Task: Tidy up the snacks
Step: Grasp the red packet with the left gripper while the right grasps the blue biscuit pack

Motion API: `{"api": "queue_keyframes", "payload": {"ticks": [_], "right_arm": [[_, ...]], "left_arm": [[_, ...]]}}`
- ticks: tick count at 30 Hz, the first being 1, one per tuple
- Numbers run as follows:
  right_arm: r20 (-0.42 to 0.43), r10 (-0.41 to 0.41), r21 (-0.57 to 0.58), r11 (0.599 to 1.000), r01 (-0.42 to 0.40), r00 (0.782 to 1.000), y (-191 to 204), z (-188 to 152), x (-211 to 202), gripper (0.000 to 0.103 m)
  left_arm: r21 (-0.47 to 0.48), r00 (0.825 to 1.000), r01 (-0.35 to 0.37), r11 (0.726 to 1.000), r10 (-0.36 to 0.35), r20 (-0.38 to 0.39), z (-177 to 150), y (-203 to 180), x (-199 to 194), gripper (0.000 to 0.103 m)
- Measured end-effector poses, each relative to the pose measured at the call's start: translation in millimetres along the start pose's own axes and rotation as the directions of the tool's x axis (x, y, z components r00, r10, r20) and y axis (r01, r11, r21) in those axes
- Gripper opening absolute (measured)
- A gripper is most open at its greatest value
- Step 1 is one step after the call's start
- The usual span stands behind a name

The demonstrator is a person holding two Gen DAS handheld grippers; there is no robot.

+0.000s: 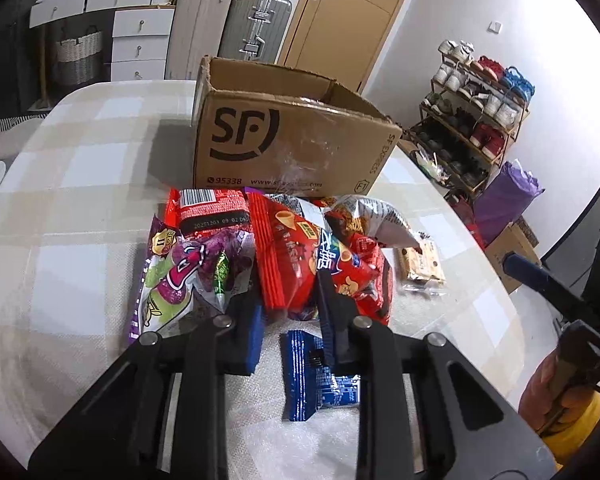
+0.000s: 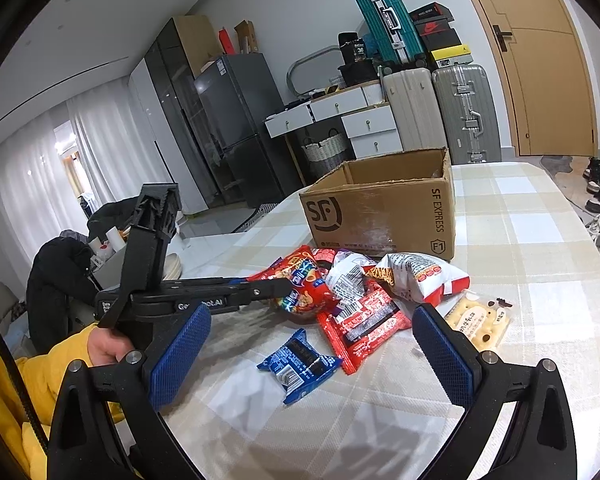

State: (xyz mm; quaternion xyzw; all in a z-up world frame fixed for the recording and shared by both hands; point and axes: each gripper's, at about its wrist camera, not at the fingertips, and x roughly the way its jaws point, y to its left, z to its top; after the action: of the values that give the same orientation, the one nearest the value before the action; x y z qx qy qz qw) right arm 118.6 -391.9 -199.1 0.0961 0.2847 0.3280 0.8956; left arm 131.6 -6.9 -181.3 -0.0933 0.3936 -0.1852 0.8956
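One cardboard box (image 2: 384, 204); one blue packet (image 2: 298, 364).

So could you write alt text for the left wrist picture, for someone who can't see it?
The left hand-held gripper is shut on a red crinkly snack bag in a heap of packets, before an open brown cardboard box on a checked tablecloth. A small blue foil packet lies nearer.
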Motion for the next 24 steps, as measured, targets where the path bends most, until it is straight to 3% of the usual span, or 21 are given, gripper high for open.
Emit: {"api": "queue_keyframes", "payload": {"ticks": [6,8,17,24], "right_arm": [[-0.003,-0.002,-0.003,1.000,0.002,1.000,0,0,-2,0.102],[-0.004,-0.002,-0.005,1.000,0.002,1.000,1,0,-3,0.102],[-0.020,-0.004,-0.011,1.000,0.004,1.000,9,0,0,0.102],[-0.039,-0.002,-0.016,1.000,0.002,0.999,13,0,5,0.102]], "left_arm": [[-0.006,0.999,0.020,1.000,-0.020,0.029,-1,1,-22,0.019],[-0.010,0.999,0.037,0.999,-0.036,0.034,0,1,-28,0.013],[-0.033,0.998,0.065,0.997,-0.065,0.020,-11,7,-34,0.012],[-0.039,0.996,0.076,0.996,-0.073,0.057,-13,11,-58,0.012]]}}
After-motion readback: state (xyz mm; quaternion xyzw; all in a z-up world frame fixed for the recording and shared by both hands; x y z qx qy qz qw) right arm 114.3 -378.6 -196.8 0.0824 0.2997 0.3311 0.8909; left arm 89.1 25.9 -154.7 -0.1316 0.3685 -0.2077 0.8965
